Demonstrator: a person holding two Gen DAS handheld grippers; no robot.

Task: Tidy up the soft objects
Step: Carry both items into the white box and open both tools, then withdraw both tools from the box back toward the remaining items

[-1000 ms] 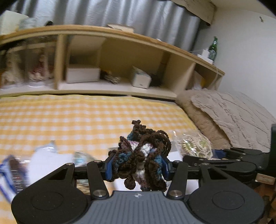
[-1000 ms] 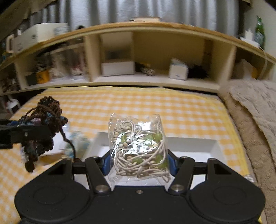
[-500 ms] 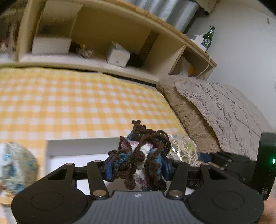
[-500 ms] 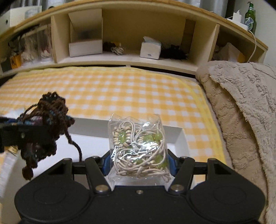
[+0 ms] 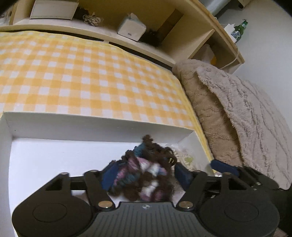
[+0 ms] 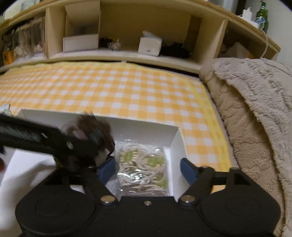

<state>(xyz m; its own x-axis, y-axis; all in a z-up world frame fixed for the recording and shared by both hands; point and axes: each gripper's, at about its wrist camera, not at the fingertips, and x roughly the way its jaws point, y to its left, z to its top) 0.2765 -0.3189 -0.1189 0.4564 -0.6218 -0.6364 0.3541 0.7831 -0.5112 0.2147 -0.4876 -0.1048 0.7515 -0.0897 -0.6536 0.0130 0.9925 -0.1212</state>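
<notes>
Crocheted yarn bundle (image 5: 144,175), a tangle of dark brown, teal, pink and white strands, sits between the blue fingers (image 5: 110,174) of the left gripper (image 5: 146,176), which are spread wide; the pads look to stand just off its sides, though blur hides whether they touch. It hangs low over the floor of the white box (image 5: 54,125), toward the box's right half. In the right wrist view the right gripper (image 6: 147,169) has its fingers (image 6: 188,170) wide apart and grips nothing. Between and just beyond them lies the clear bag of cream cord (image 6: 144,164), a crinkled plastic packet of looped off-white cord with pale green beads, resting on the box floor in the near right corner, close against the right wall. The yarn bundle is just left of that bag and slightly farther away, with the left gripper's black arm crossing in from the left. The box stands on a bed covered with a yellow and white checked sheet (image 6: 118,91). To the right lies a beige fleecy blanket (image 6: 255,102) in a heap. Along the far side runs a wooden headboard shelf (image 6: 127,23) with open compartments holding a white box (image 6: 80,42), a tissue box (image 6: 150,44) and small dark items; a green bottle (image 6: 261,14) stands on its top at far right.
</notes>
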